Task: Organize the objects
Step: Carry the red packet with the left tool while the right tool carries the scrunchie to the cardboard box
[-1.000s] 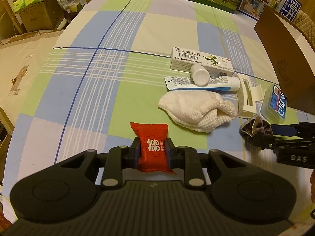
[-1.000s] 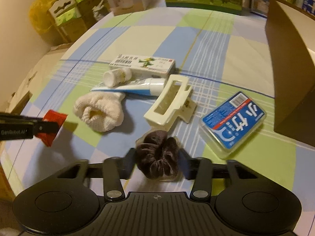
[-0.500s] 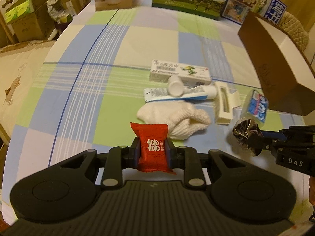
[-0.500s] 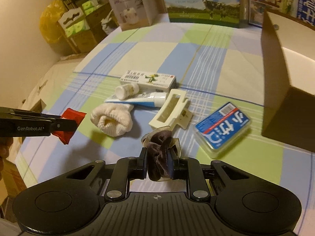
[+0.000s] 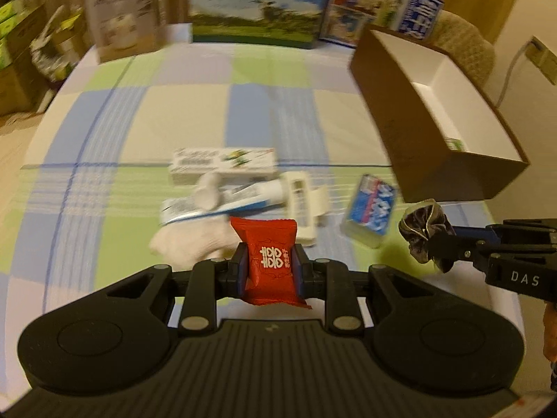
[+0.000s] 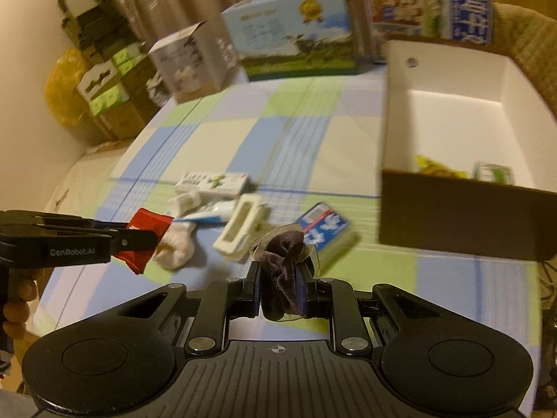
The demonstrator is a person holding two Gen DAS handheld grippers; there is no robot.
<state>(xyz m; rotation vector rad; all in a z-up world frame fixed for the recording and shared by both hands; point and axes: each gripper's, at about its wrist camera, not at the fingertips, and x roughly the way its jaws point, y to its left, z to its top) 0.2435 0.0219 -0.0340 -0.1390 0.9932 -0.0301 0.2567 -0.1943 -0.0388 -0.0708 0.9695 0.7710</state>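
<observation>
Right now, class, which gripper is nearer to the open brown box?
Right. The right gripper, shut on the dark scrunchie, is just short of the brown box; the left gripper, holding the red packet, is farther away.

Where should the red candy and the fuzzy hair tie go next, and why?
Probably over the open brown box. The left gripper pinches the red packet, the right gripper the dark scrunchie, both off the table, and the box already holds items.
</observation>
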